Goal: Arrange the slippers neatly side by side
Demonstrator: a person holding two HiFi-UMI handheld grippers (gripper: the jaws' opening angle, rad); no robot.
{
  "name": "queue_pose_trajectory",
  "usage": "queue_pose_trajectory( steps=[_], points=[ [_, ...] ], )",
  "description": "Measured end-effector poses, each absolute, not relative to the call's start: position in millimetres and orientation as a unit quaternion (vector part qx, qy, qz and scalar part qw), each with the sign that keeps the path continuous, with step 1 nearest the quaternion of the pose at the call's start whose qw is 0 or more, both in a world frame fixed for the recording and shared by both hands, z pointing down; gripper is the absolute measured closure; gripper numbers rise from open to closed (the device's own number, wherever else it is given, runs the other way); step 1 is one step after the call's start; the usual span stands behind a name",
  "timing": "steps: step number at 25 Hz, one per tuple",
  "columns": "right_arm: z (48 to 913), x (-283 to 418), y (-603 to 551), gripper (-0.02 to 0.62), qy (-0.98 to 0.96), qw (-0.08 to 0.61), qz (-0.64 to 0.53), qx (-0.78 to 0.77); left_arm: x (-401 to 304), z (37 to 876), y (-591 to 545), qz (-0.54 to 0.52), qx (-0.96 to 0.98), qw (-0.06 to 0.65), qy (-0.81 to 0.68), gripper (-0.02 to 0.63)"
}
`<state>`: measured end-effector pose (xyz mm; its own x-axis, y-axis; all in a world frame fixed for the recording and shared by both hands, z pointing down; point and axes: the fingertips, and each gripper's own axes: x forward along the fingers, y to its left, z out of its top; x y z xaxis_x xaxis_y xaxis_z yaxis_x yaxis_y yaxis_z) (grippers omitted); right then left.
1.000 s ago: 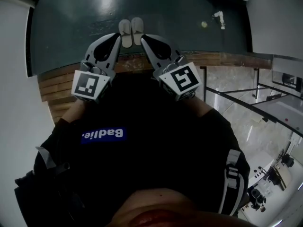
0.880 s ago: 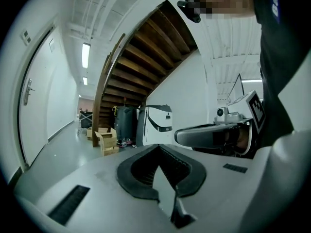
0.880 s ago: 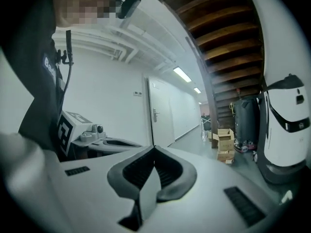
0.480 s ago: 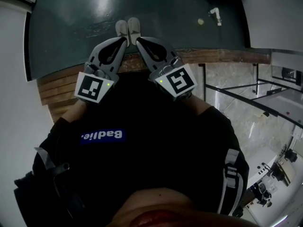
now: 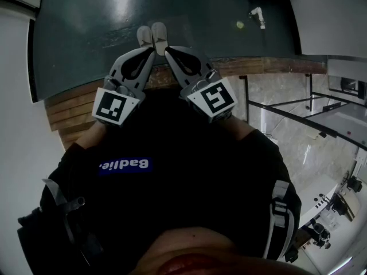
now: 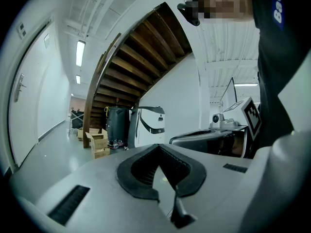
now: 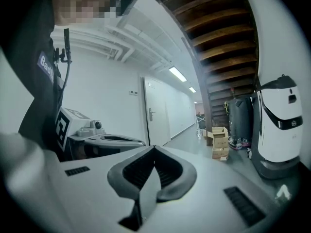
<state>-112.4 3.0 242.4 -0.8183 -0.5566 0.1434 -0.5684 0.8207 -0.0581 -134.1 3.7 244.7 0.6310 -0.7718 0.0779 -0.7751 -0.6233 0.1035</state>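
Observation:
Two pale slippers lie side by side on the dark floor at the top of the head view, the left slipper (image 5: 144, 36) touching the right slipper (image 5: 159, 33), toes pointing away. My left gripper (image 5: 150, 51) and right gripper (image 5: 168, 50) are held up in front of the person's chest, their tips close together just below the slippers in the picture. Both are shut with nothing between the jaws. In the left gripper view the left gripper (image 6: 158, 147) points along a hallway. The right gripper (image 7: 154, 149) does the same in its own view. Neither gripper view shows the slippers.
A wooden step edge (image 5: 258, 67) runs across under the grippers. A small yellow thing (image 5: 239, 24) and a white object (image 5: 259, 17) lie on the floor at the far right. Down the hallway stand cardboard boxes (image 6: 99, 142), a white machine (image 6: 148, 125) and a wooden staircase (image 6: 136, 57).
The two gripper tips have drawn closer together in the head view. The slippers sit a little higher and further left in the picture; they stay side by side.

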Motion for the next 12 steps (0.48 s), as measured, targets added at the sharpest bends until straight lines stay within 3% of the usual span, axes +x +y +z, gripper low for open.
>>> queue_pose_trajectory(
  steps=[12],
  points=[
    [243.5,-108.2,-6.8,0.595,-0.952,0.059,0.052,0.297,-130.6,250.6,-7.2,0.018,0.902,0.07,-0.425,0.604]
  ],
)
